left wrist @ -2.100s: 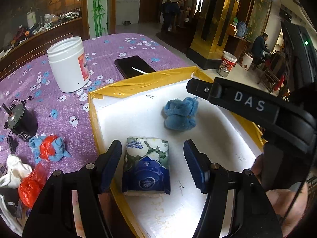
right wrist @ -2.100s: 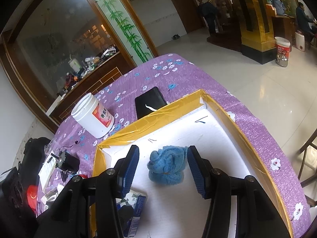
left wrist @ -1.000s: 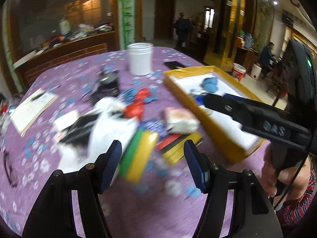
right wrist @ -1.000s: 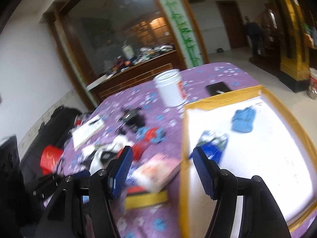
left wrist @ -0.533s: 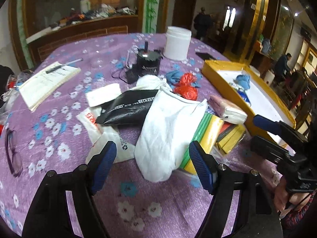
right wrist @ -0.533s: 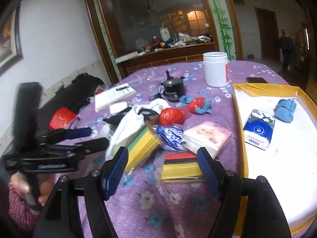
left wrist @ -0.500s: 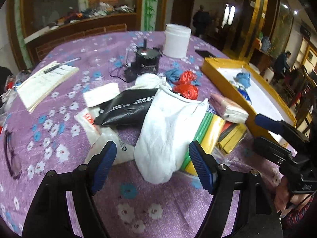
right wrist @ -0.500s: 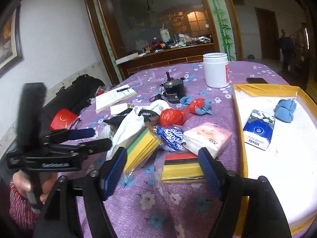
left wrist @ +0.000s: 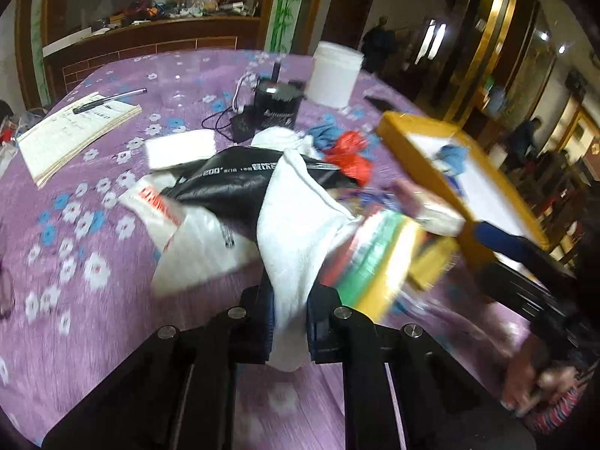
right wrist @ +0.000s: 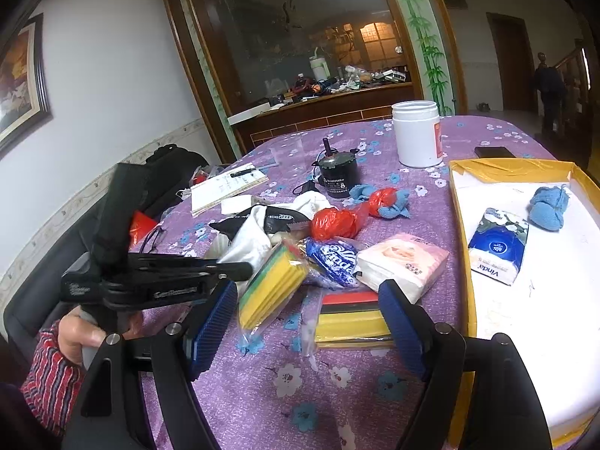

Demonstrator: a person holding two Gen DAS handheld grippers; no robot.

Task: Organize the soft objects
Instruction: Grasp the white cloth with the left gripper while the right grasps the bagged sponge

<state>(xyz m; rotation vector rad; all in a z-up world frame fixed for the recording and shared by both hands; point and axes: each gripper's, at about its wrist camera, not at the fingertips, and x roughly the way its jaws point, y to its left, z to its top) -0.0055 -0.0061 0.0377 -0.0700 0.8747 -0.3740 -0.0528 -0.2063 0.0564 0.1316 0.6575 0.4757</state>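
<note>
Got my left gripper [left wrist: 288, 328] clamped on the limp white cloth [left wrist: 300, 232] atop the worktop pile, right gripper [right wrist: 307, 322] wide open over the yellow sponges [right wrist: 350, 322], yellow-rimmed white tray [right wrist: 465, 262] next.

Behind the table with its purple flowered cloth [right wrist: 483, 131] stands a dark wooden counter [right wrist: 326, 110], cluttered on top, with a big glass panel [right wrist: 300, 37] above it. Right of the counter a bamboo-painted strip [right wrist: 423, 33] runs up the wall. Left of it, a white wall carries a framed picture [right wrist: 18, 78]. Further right are a brown door [right wrist: 512, 63] and gold-trimmed pillars [left wrist: 483, 37].
</note>
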